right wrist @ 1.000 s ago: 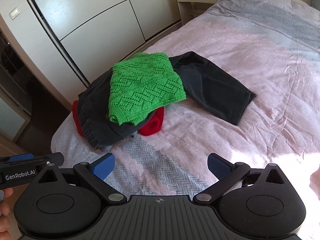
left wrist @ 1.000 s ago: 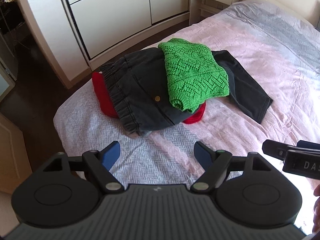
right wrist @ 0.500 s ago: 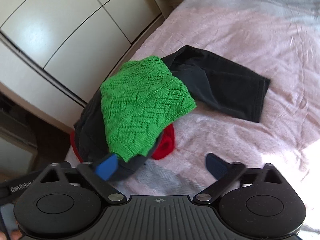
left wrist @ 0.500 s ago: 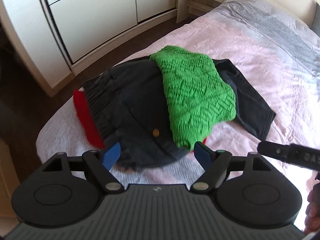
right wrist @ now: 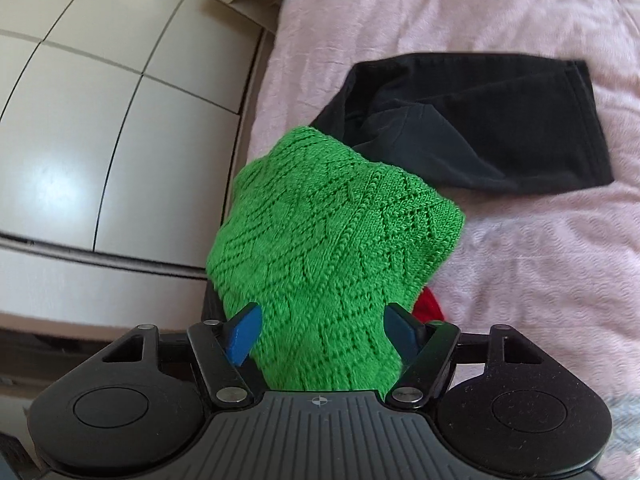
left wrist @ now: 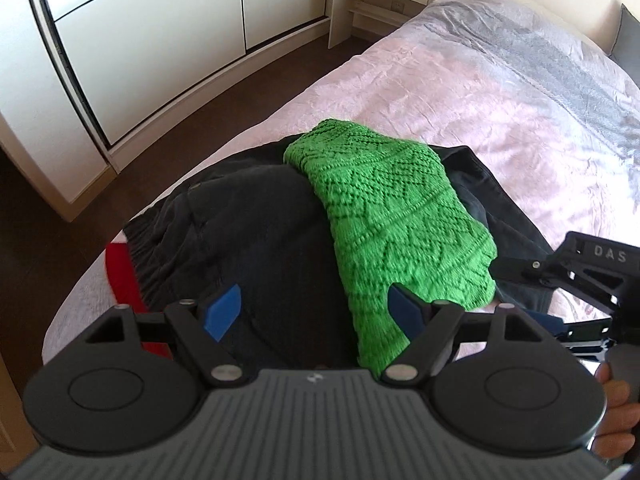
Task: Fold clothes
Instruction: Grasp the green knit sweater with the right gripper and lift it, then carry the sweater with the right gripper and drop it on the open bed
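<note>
Right wrist view: wide-open right hand-held gripper (right wrist: pixel 320 330) straddles a folded, lacy-knit green sweater (right wrist: pixel 336 248), gripping nothing.

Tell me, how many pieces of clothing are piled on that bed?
3 that I can see: a green knit sweater on top, a black garment spread beneath it, and a red garment peeking out at the bottom. More could be hidden underneath.
</note>
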A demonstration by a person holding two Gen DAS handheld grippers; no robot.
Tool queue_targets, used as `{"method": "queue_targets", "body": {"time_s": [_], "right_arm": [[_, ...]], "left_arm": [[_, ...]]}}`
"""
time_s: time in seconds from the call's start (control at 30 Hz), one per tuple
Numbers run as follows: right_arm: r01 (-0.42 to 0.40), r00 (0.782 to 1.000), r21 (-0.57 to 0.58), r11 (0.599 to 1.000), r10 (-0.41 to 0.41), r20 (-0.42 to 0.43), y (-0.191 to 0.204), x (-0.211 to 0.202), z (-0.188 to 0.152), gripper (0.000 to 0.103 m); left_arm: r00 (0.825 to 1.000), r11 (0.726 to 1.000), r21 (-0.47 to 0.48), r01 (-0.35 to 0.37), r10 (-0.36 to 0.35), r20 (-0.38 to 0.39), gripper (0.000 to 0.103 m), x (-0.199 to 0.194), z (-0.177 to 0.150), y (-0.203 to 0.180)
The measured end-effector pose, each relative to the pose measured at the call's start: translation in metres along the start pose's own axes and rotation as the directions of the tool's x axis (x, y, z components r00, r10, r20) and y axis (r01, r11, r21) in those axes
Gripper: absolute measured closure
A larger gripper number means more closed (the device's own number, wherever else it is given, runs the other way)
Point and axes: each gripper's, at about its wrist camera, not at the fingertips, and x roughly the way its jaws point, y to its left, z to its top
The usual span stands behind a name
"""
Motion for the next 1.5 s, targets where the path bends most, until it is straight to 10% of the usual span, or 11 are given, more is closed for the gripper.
{"method": "queue_targets", "body": {"time_s": [0.33, 0.57, 0.73, 1.17, 1.33, 1.5], "right_arm": [[0.024, 1.0, 0.168, 0.986, -0.022, -0.011, -0.016, 0.06, 0.031, 0.032], [0.055, 0.998, 0.005, 0.998, -0.055, 0.012, -0.001, 0.065, 0.025, 0.088], [-0.081, 0.982, -0.094, 0.992, 0.095, 0.161, 0.02, -0.002, 0.018, 0.094], [-0.241, 0.793, -0.316, 0.918, 0.374, 0.482, 0.037, -0.206, -0.026, 0.096], [-0.23, 0.685, -0.371, 0.9, 0.421, 0.595, 0.022, -0.313, -0.067, 0.096], [-0.117, 0.631, -0.367, 0.923, 0.355, 0.69, -0.009, -0.416, -0.107, 0.096]], "left_arm": [[0.999, 1.0, 0.012, 0.019, -0.018, -0.027, 0.025, 0.042, 0.018, 0.013], [1.0, 1.0, -0.003, 0.014, -0.014, -0.005, 0.026, 0.035, 0.023, 0.022], [0.999, 1.0, -0.009, 0.011, -0.01, 0.043, 0.026, 0.008, 0.022, 0.025], [0.975, 0.991, 0.094, 0.097, -0.113, 0.189, 0.026, -0.097, -0.014, -0.027], [0.956, 0.972, 0.167, 0.164, -0.198, 0.216, 0.026, -0.139, -0.048, -0.069], [0.931, 0.936, 0.256, 0.243, -0.299, 0.209, 0.026, -0.177, -0.095, -0.119]]}}
